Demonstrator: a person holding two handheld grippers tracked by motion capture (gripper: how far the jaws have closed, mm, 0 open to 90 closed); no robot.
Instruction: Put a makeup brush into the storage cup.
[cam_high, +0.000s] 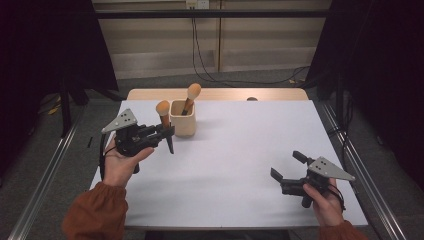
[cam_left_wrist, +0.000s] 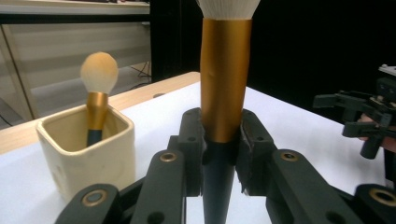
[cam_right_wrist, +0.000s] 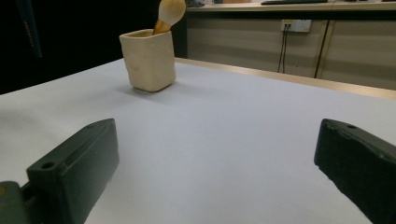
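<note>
On your table (cam_high: 225, 165), the cup (cam_high: 182, 120) stands near the far edge, left of centre, with one brush (cam_high: 190, 97) inside it. Your left gripper (cam_high: 167, 132) holds a second brush (cam_high: 164, 116) upright just left of the cup. Your right gripper (cam_high: 285, 167) sits near the right front corner.

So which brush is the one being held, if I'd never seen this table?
Start at the white table and find the cream cup near its far edge. Just left of it, the left gripper clamps a makeup brush upright. Unlike the other brush, it stands outside the cup.
</note>
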